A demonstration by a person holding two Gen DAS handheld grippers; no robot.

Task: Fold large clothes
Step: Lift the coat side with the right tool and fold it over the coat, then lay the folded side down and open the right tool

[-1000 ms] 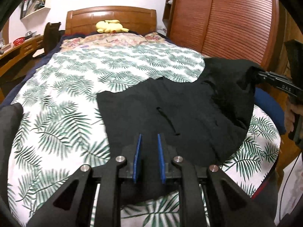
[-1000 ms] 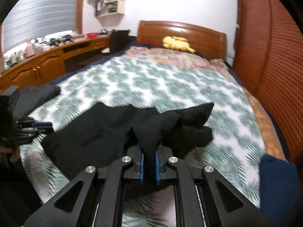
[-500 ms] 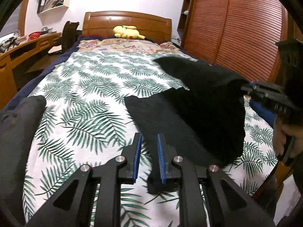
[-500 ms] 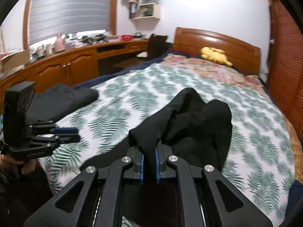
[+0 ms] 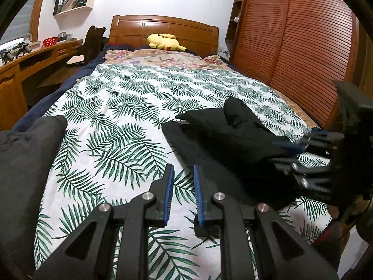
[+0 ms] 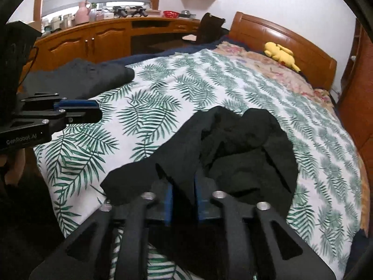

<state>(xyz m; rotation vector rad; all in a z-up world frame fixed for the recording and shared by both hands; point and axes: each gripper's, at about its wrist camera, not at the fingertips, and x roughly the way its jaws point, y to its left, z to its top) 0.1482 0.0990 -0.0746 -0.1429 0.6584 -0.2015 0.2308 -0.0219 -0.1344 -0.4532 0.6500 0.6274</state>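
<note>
A black garment (image 5: 223, 140) lies bunched on the leaf-print bedspread (image 5: 130, 107) near the foot of the bed. My right gripper (image 6: 183, 198) is shut on a fold of the black garment (image 6: 233, 149) and holds that edge lifted. It shows at the right in the left wrist view (image 5: 289, 147). My left gripper (image 5: 183, 186) is open and empty, above the bedspread just left of the garment. It shows at the left in the right wrist view (image 6: 79, 109).
A dark grey folded cloth (image 5: 25, 163) lies at the left foot corner of the bed. A yellow plush toy (image 5: 165, 42) sits by the wooden headboard. A wooden desk (image 6: 105, 37) runs along the left wall, a slatted wardrobe (image 5: 291, 35) along the right.
The left gripper let go of the garment and swung left, off it. The right gripper carried its held fold over toward the left and lowered it, so the garment is now doubled over.
</note>
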